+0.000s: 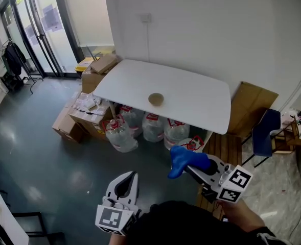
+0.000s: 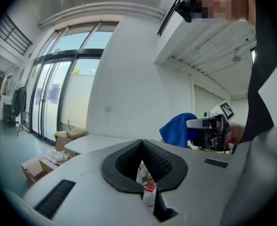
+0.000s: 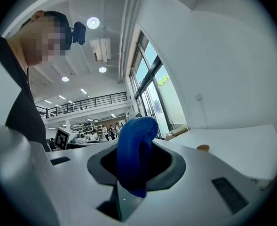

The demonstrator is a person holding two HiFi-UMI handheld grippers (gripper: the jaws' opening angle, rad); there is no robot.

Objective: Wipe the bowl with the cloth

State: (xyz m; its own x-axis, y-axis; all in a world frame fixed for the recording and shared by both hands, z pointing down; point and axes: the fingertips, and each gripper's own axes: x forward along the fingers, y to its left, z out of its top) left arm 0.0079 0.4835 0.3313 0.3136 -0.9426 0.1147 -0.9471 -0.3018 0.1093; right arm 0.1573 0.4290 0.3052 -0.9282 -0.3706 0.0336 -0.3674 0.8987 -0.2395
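Observation:
A small tan bowl (image 1: 156, 99) stands alone near the middle of the white table (image 1: 196, 98), well ahead of both grippers. It also shows far off in the right gripper view as the bowl (image 3: 203, 148). My right gripper (image 1: 191, 166) is shut on a blue cloth (image 1: 183, 160), which bunches up and droops out of the closed jaws (image 3: 135, 160). The left gripper view shows that cloth (image 2: 177, 129) off to the right. My left gripper (image 1: 125, 181) is held low at the left, shut, with nothing between its fingers (image 2: 141, 145).
Large water bottles (image 1: 146, 127) stand under the table. Cardboard boxes (image 1: 84, 114) are stacked at its left end. A wooden slatted bench (image 1: 226, 149), a blue chair (image 1: 265, 131) and flat cardboard (image 1: 250, 106) are on the right. Dark floor lies between me and the table.

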